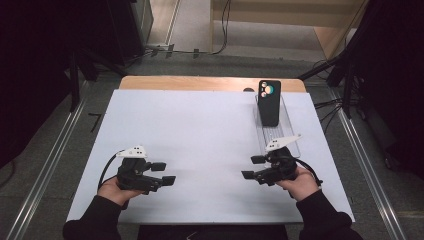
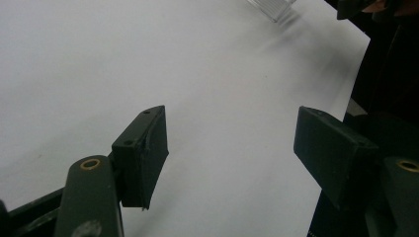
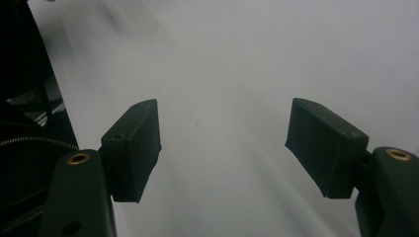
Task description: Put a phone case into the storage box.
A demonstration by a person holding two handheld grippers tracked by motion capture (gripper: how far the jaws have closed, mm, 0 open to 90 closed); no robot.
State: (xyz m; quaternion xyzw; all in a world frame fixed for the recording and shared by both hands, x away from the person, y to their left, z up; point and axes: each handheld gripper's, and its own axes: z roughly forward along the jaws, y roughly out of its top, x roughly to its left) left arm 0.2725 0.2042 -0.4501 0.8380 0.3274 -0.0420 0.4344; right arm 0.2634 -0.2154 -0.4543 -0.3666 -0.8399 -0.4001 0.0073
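A black phone [image 1: 269,102] stands upright in a clear plastic holder [image 1: 280,135] at the table's far right, its camera side facing me. My right gripper [image 1: 253,167] hovers just in front of the holder, pointing left, jaws open with nothing between them; in the right gripper view the gap [image 3: 222,148] spans bare white table. My left gripper [image 1: 164,173] rests at the near left, pointing right, open and empty too. In the left gripper view its gap [image 2: 231,153] frames the white surface, with the holder's corner [image 2: 271,7] at the top.
The white table top [image 1: 200,135] lies between the two hands. A wooden strip [image 1: 200,82] runs along its far edge, with a small dark object [image 1: 248,90] on it. Metal rails [image 1: 365,165] flank the table, and cables trail on the floor at the right.
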